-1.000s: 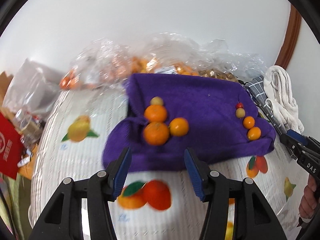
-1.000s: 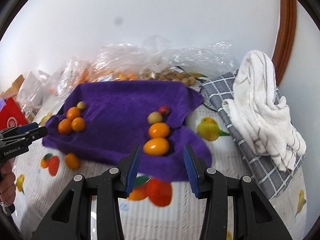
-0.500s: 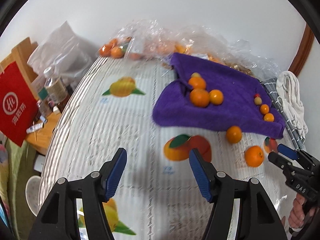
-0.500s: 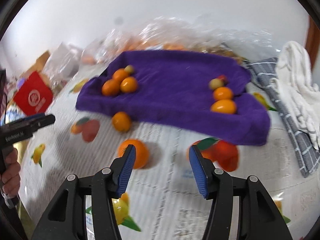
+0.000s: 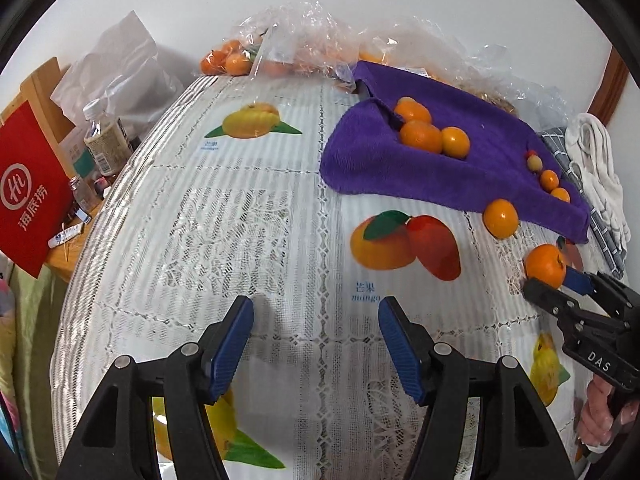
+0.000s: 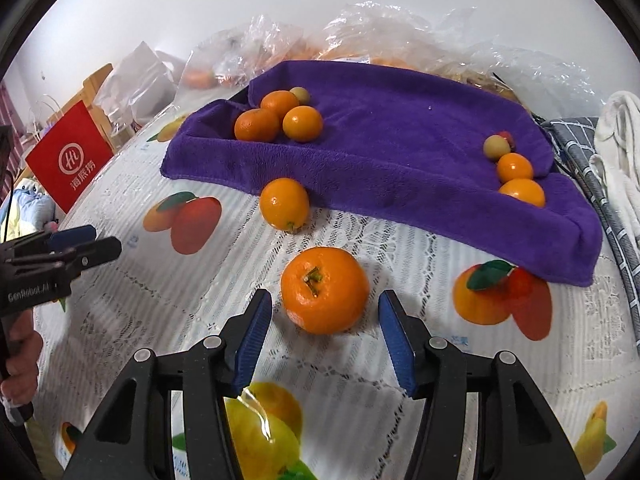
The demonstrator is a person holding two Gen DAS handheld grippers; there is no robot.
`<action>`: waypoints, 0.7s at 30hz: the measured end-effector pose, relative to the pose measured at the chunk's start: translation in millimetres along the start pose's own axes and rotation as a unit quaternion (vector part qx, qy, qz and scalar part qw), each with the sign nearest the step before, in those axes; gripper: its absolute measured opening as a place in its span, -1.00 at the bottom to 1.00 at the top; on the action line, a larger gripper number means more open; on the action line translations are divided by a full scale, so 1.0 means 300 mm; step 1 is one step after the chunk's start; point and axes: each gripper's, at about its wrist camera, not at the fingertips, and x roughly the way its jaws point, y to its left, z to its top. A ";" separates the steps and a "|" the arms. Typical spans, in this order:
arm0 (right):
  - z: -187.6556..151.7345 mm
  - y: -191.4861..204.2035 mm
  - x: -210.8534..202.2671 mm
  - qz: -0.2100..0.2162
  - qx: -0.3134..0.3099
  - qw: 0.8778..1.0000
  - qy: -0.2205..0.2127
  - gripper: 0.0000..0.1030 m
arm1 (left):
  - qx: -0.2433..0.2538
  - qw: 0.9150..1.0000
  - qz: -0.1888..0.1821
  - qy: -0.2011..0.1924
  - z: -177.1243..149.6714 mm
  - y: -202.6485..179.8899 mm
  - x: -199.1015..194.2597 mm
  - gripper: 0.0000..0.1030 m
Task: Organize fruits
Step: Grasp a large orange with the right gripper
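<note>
A purple towel (image 6: 400, 152) lies on the fruit-print tablecloth; it also shows in the left wrist view (image 5: 472, 152). On it sit a left cluster of oranges (image 6: 276, 118) and a right row of small fruits (image 6: 514, 168). Two loose fruits lie on the cloth in front: a small orange (image 6: 284, 204) by the towel edge and a mandarin (image 6: 324, 290). My right gripper (image 6: 325, 320) is open, its fingers on either side of the mandarin, apart from it. My left gripper (image 5: 316, 324) is open and empty over bare tablecloth. The mandarin (image 5: 545, 266) and small orange (image 5: 500, 218) show in the left wrist view.
Clear plastic bags of fruit (image 5: 280, 48) lie behind the towel by the wall. A grey checked cloth with a white towel (image 6: 616, 152) lies at right. A red bag (image 5: 28, 192) and bottles (image 5: 104, 140) stand beyond the table's left edge.
Both grippers have pulled back from the towel toward the near side of the table. The right gripper now has the loose mandarin between its open fingers. The left gripper swung left.
</note>
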 end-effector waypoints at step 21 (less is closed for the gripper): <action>-0.007 -0.196 -0.111 -0.036 0.034 0.998 -0.044 -0.18 | 0.015 0.999 -0.036 0.008 0.039 -0.119 0.032 0.22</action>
